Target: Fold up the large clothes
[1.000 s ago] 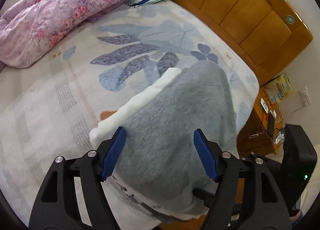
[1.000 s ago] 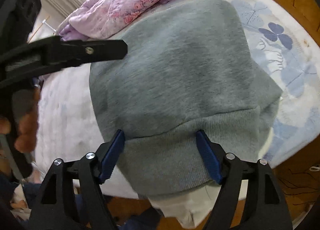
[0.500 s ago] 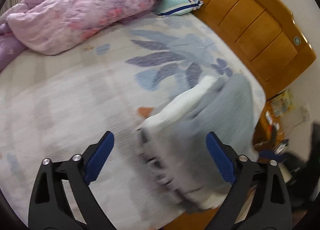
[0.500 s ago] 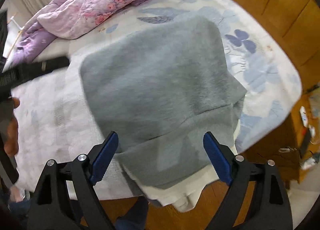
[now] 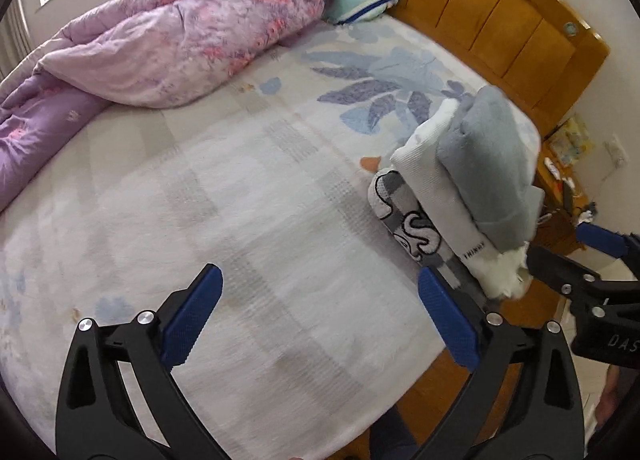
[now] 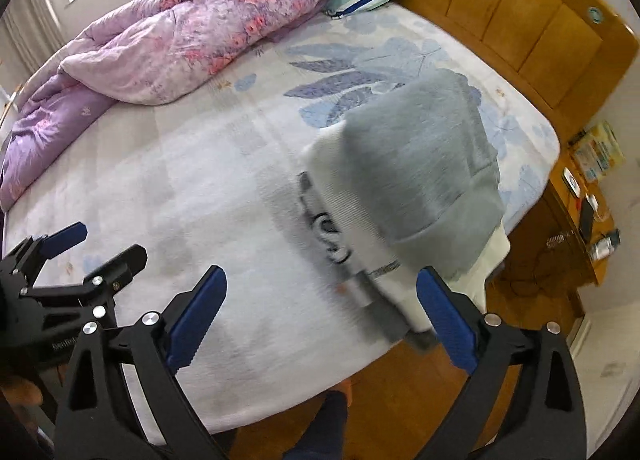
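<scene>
Left gripper w/ jaws spread wide, nothing between them, hovering over the bed near its front edge. Right gripper likewise wide apart and empty, just short of the stack. Folded grey sweater sits on top of a folded white garment, which lies on a grey/white patterned piece, at the bed's right front corner. Purple quilt bunched at far side, pillow against wooden headboard.
</scene>
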